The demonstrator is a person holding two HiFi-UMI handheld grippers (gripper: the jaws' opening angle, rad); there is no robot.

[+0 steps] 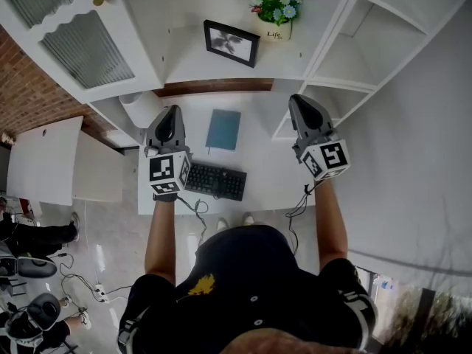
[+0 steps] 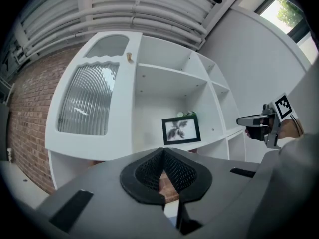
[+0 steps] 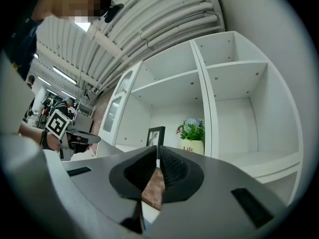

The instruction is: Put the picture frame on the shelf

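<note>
The black picture frame (image 1: 231, 43) stands upright on the white shelf (image 1: 192, 68), left of a potted flower (image 1: 276, 17); nothing holds it. It also shows in the left gripper view as the picture frame (image 2: 181, 129) and, edge-on, in the right gripper view as the picture frame (image 3: 155, 135). My left gripper (image 1: 171, 113) hovers over the desk's left side, well short of the shelf, with its jaws together and empty (image 2: 163, 151). My right gripper (image 1: 301, 102) hangs over the desk's right side, jaws all but touching, nothing between them (image 3: 157, 148).
Below the grippers, the white desk (image 1: 262, 153) carries a blue notebook (image 1: 223, 129) and a black keyboard (image 1: 215, 181). A cabinet door with ribbed glass (image 1: 88, 46) stands left of the shelf. Empty shelf compartments (image 1: 346, 57) lie to the right.
</note>
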